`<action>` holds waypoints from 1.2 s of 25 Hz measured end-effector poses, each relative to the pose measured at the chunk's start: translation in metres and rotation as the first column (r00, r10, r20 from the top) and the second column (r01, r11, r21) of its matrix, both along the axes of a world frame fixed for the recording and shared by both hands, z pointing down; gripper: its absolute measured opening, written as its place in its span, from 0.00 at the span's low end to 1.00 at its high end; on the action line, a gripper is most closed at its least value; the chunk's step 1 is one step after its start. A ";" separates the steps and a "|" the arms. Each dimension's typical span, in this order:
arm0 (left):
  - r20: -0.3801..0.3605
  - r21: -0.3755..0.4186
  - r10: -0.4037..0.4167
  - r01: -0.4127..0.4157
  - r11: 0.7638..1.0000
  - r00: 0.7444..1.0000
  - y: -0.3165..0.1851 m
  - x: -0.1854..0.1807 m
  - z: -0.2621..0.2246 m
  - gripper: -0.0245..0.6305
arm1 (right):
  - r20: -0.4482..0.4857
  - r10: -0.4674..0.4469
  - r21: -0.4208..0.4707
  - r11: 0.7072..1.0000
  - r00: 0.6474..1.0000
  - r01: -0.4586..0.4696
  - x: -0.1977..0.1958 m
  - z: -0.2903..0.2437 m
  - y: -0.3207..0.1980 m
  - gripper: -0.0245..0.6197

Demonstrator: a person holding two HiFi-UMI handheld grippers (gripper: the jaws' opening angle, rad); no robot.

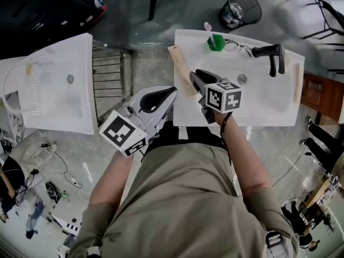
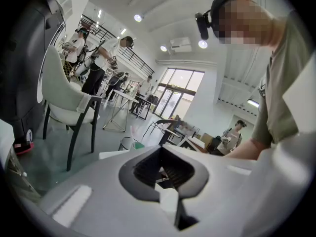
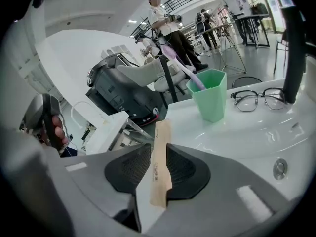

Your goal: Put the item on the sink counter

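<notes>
Pinching a tan strip (image 3: 160, 157) in the right tool (image 3: 159, 184) along the sink table's (image 1: 258, 114) left edge; near end hidden by the jaws, contact below unclear. Holding the left tool (image 2: 167, 181) pressed together, empty, beyond that edge.

Unreadable tiny print on wooden strip (image 3: 160, 152)
</notes>
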State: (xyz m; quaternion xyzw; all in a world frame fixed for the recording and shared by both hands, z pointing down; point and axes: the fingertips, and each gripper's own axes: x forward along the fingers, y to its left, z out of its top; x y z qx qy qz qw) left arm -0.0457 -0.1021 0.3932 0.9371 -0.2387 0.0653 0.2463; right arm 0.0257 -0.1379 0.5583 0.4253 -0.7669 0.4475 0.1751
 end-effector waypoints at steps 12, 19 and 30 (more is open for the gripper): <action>-0.006 0.042 0.042 -0.042 0.998 0.999 0.005 0.008 -0.018 0.05 | -0.007 0.020 0.090 0.996 1.000 -0.019 0.011 -0.045 0.010 0.18; -0.012 0.062 0.058 -0.057 0.996 0.998 0.006 0.015 -0.026 0.05 | 0.020 0.024 0.188 0.982 1.000 -0.028 0.017 -0.087 0.009 0.17; -0.010 0.089 0.083 -0.082 0.993 0.997 0.016 0.025 -0.037 0.05 | -0.007 0.037 0.352 0.935 0.999 -0.032 0.030 -0.147 0.020 0.06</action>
